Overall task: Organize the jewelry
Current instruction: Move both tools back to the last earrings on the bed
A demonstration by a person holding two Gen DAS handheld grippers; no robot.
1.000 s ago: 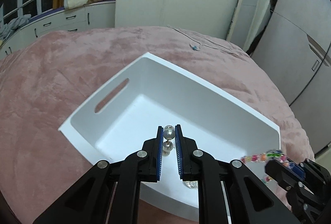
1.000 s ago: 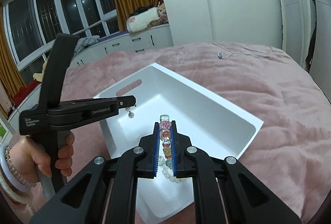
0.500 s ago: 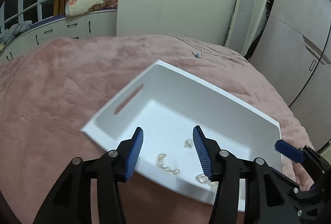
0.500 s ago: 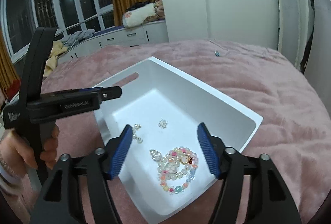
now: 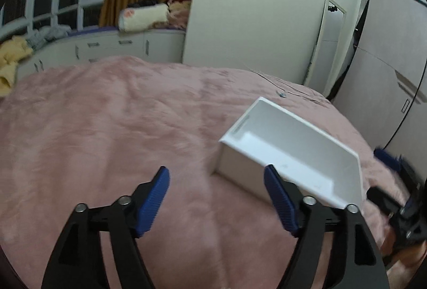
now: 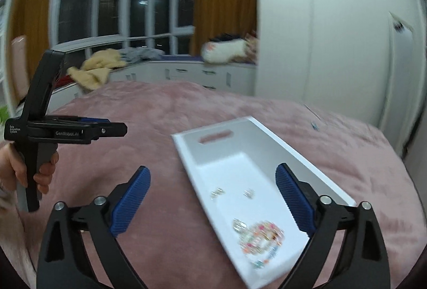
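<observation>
The left gripper (image 5: 216, 202) is standing released over the pink bed (image 5: 112, 129); its jaws have just been opening, and nothing is lying between them. The white box (image 5: 291, 155) is sitting ahead of the jaws and to their right, its near corner just behind the right jaw.

The right gripper (image 6: 212, 199) is also spread wide and empty, its jaws likewise having just been opening. The box is running diagonally between and beyond these jaws. Inside it, two small earrings (image 6: 217, 193) are lying mid-floor, and a beaded bracelet (image 6: 263, 238) is heaped nearer the right jaw.

The pieces are probably light, loose and slippery, and the bracelet is limp. A pinch across the strand's beads, or an earring's body, seems safest; hard squeezing might damage the clasps.
</observation>
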